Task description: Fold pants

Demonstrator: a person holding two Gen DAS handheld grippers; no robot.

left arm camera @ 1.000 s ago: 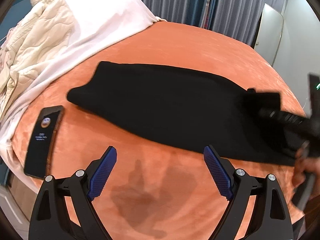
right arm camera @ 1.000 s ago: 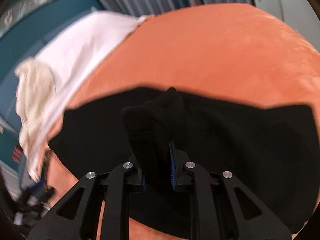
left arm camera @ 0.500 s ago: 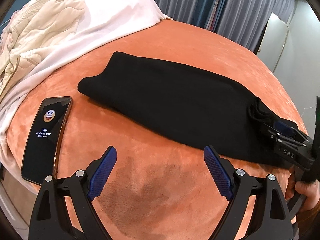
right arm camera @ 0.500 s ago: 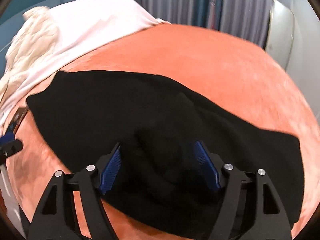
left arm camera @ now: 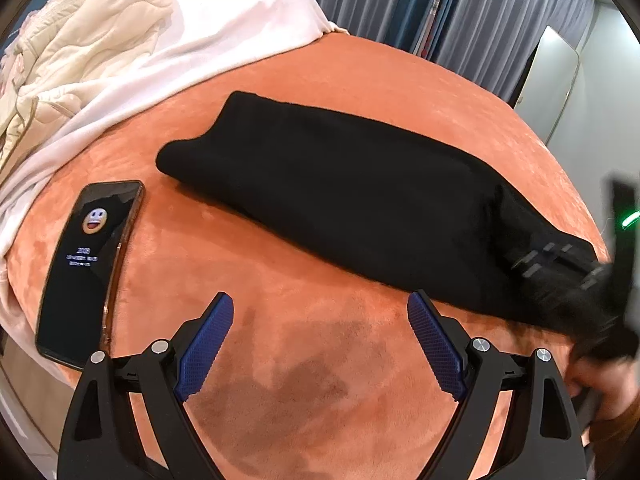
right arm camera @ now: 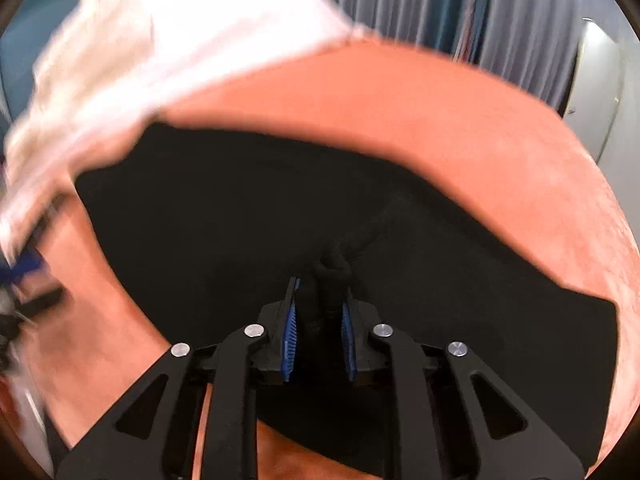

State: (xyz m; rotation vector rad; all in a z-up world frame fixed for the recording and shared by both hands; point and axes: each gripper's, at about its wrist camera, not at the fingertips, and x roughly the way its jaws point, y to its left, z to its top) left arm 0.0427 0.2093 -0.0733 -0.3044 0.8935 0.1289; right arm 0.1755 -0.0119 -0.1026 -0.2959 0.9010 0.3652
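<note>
Right gripper [right arm camera: 320, 320] pinches pants [left arm camera: 352, 208] at right end; long axis runs far-left. Left gripper [left arm camera: 320, 344] wide, empty, nearer mid-length.

left hand-held gripper [left arm camera: 320, 344] agape, right [right arm camera: 319, 332] clamped

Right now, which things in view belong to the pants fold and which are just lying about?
Job:
black pants
right gripper, pinching a bunch of the pants
left gripper, open above the orange bedspread

Lying about:
phone
white blanket
cream quilted jacket
</note>
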